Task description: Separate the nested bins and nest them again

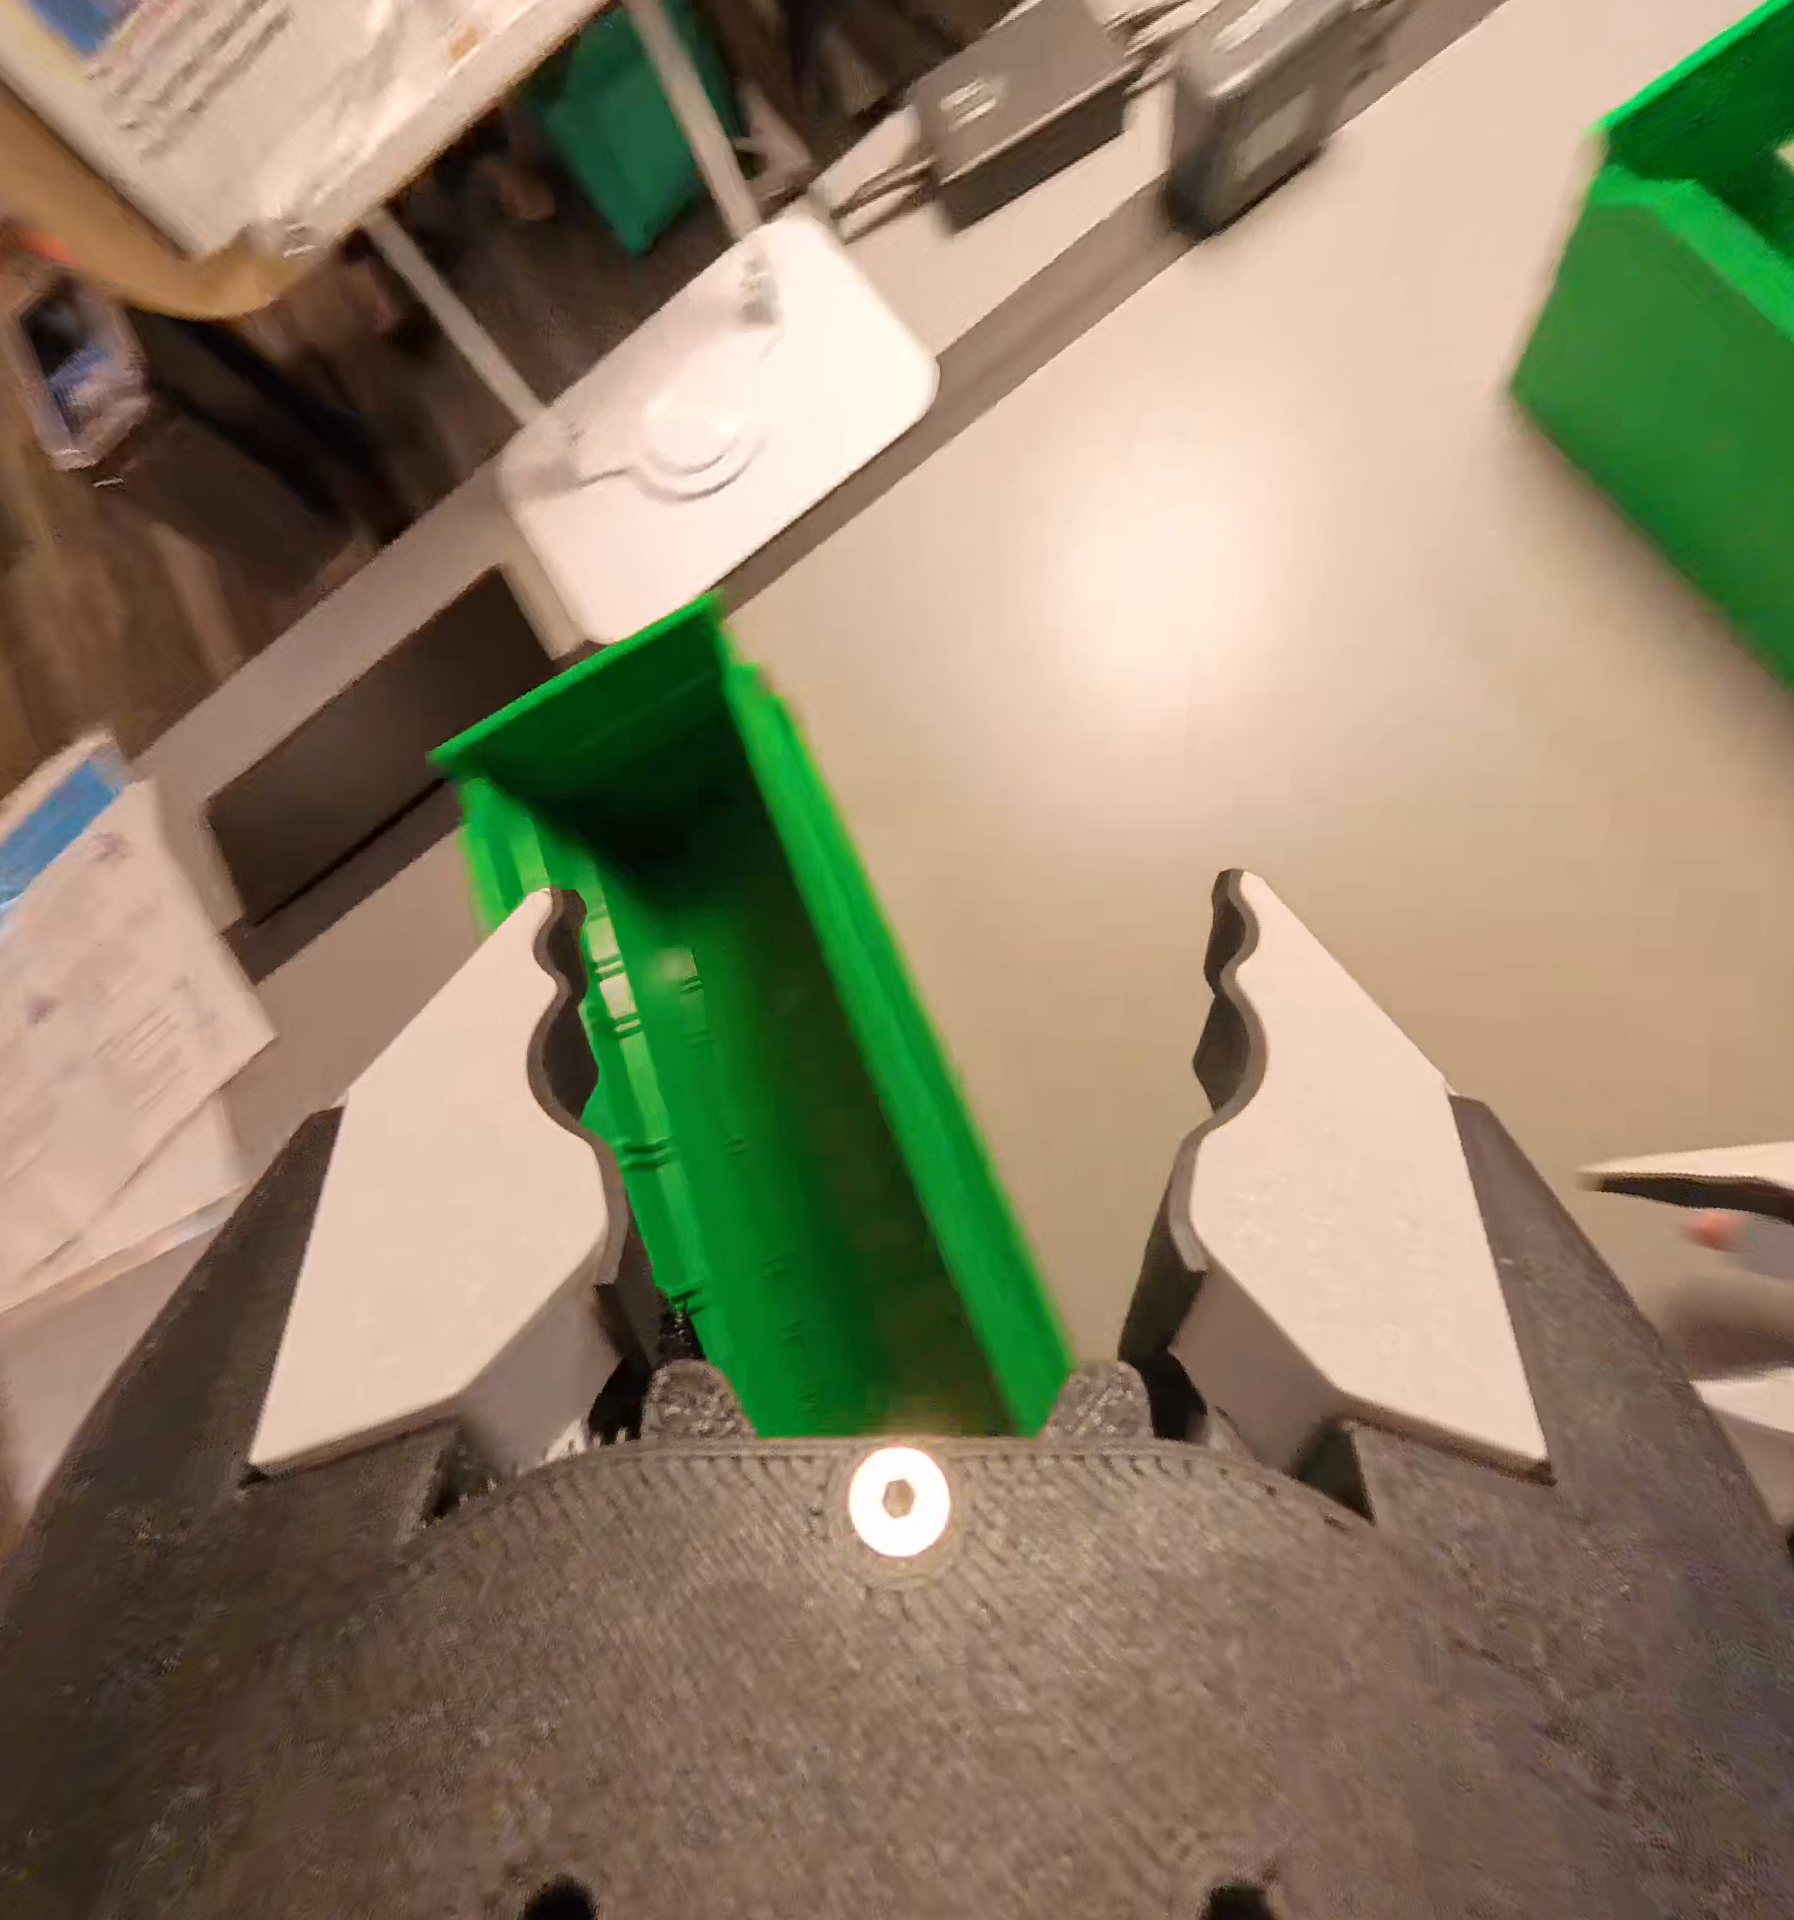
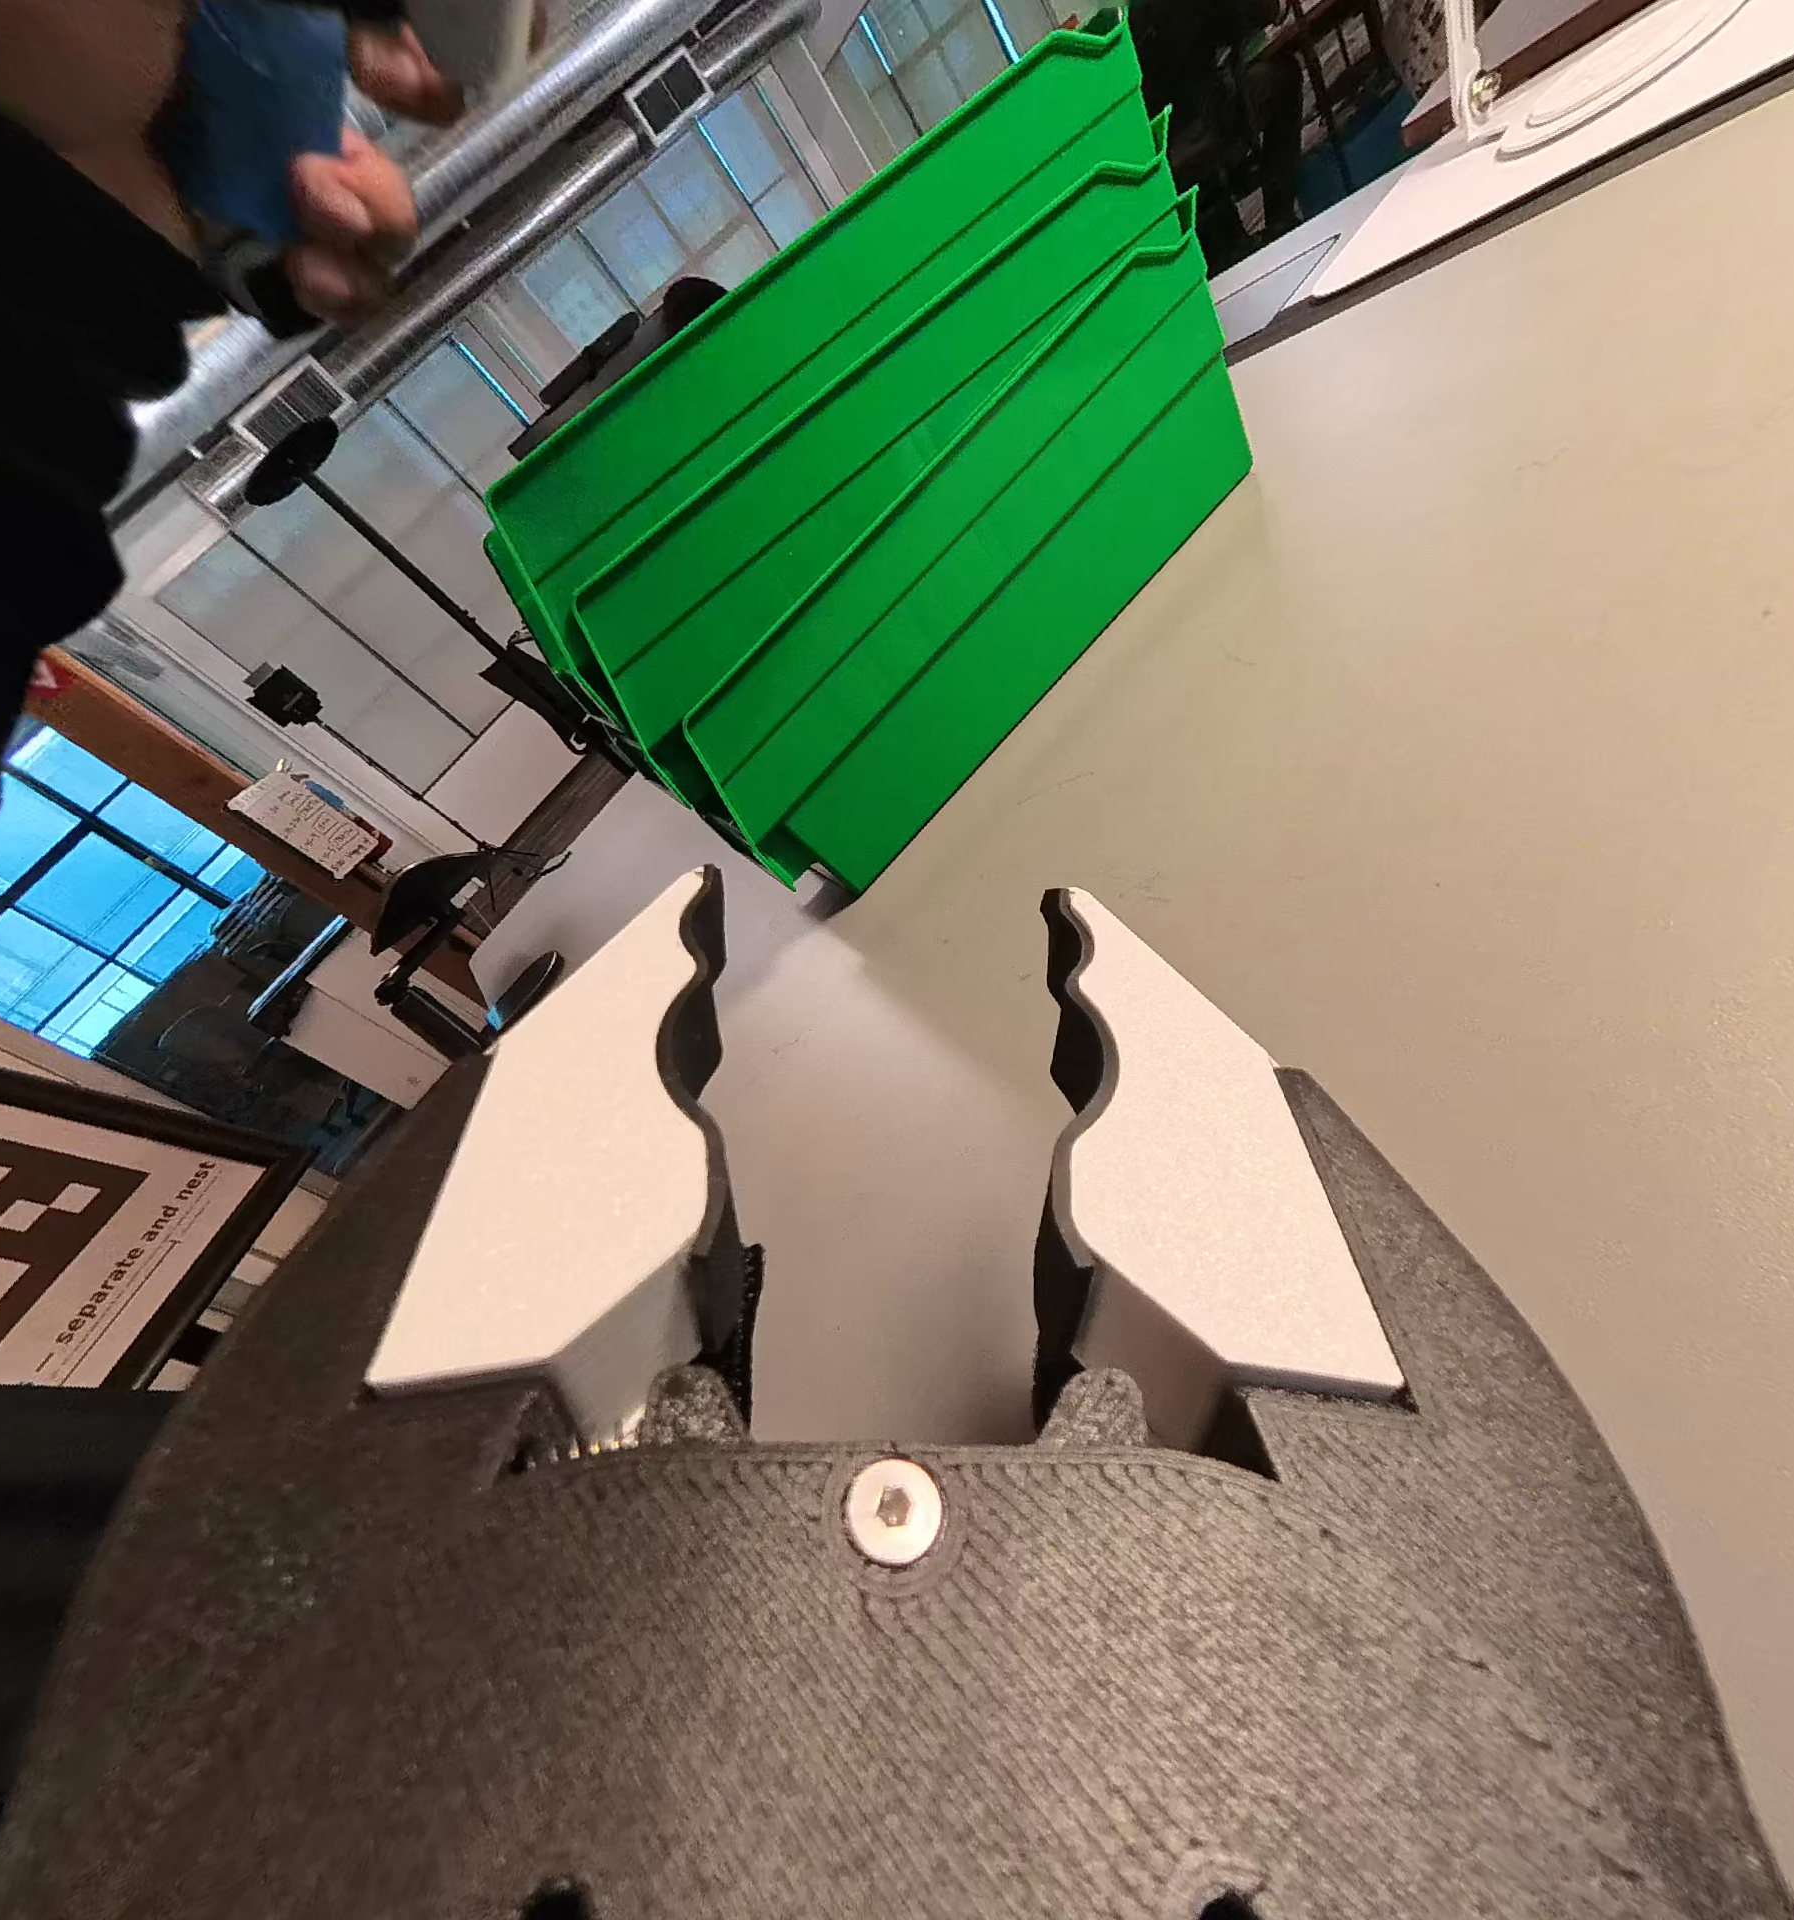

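Pale tabletop fills both views as separation appears under way. One green bin lies between my left gripper's spread jaws, against one finger only; my right gripper, spread and empty, faces the nested stack ahead, which I judge needs grasping next.

In the left wrist view, motion blur is smearing the green bin; the frame's right edge is cutting off another green bin at upper right.
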